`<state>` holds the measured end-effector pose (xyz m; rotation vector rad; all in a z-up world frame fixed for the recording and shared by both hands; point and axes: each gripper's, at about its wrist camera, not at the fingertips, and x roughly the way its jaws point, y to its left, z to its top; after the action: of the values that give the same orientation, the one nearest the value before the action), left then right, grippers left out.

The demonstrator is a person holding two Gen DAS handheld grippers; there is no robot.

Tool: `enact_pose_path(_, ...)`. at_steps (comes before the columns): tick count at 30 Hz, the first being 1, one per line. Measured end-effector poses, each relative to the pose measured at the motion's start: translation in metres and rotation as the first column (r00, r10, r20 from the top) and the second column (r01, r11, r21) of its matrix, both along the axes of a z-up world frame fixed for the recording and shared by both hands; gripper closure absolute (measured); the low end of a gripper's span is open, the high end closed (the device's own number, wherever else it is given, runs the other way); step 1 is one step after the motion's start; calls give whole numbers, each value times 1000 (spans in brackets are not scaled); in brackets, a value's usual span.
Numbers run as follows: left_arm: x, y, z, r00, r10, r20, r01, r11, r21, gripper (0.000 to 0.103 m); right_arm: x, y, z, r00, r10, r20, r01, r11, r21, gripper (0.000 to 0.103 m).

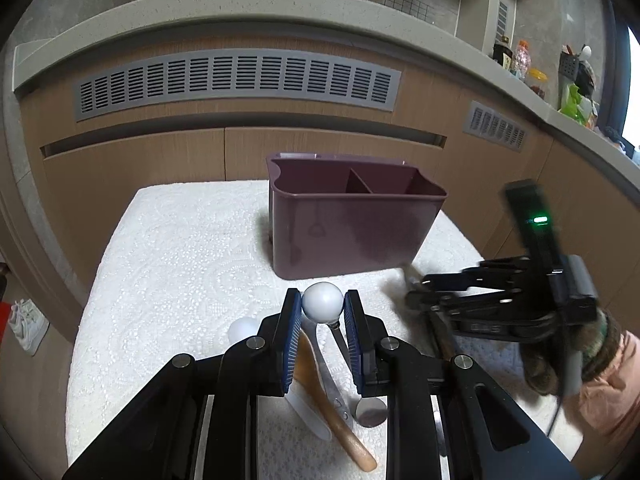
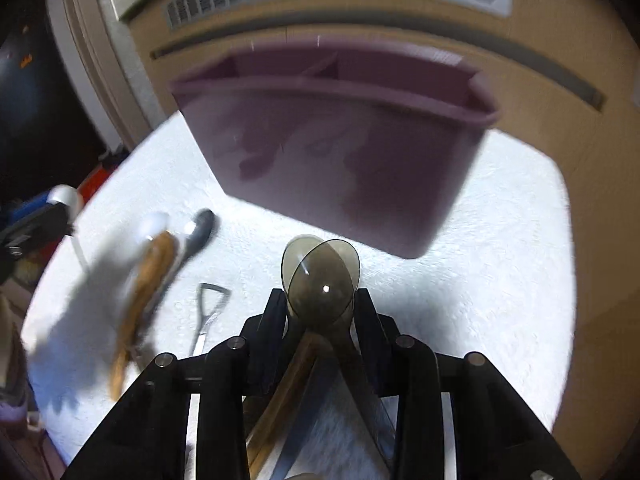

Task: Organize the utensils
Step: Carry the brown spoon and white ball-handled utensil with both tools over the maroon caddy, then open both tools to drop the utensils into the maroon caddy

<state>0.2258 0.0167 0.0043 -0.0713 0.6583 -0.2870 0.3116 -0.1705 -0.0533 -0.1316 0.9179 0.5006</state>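
Left wrist view: left tool (image 1: pixel 322 310) pinching a white round-headed utensil (image 1: pixel 322 301) at lower centre; maroon caddy (image 1: pixel 352 232) above, compartments seemingly empty; wooden spoon (image 1: pixel 340 420) and metal spoon (image 1: pixel 370 410) loose on the counter (image 1: pixel 168 272).

Right wrist view: right tool (image 2: pixel 320 304) clamped on two brown spoons (image 2: pixel 320 276), below the caddy. Barely started, by appearance.
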Motion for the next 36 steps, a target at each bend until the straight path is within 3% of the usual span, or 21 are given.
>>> enact_pose_path(6, -14, -6, 35, 995, -12, 101, 13, 1000, -2, 80, -47, -21, 59, 989, -64, 131, 54, 995, 83, 72)
enact_pose_path(12, -19, -12, 92, 971, -41, 235, 39, 999, 12, 80, -77, -33, 129, 958, -80, 276, 35, 986, 165, 73)
enact_pose_path(21, 3, -24, 167, 906, -58, 418, 33, 997, 67, 80, -56, -37, 214, 905, -148, 400, 40, 963, 267, 73)
enact_pose_path(23, 17, -25, 171, 899, -52, 435, 20, 997, 77, 80, -41, -36, 218, 897, -166, 410, 42, 955, 295, 73)
enact_pose_path(27, 53, -27, 163, 908, -39, 416, 4, 996, 86, 80, -10, -29, 204, 894, -196, 404, 63, 946, 318, 73)
enact_pose_path(36, 138, -26, 89, 978, 14, 206, -24, 999, 44, 79, 62, -12, 135, 950, -204, 238, 138, 953, 269, 73)
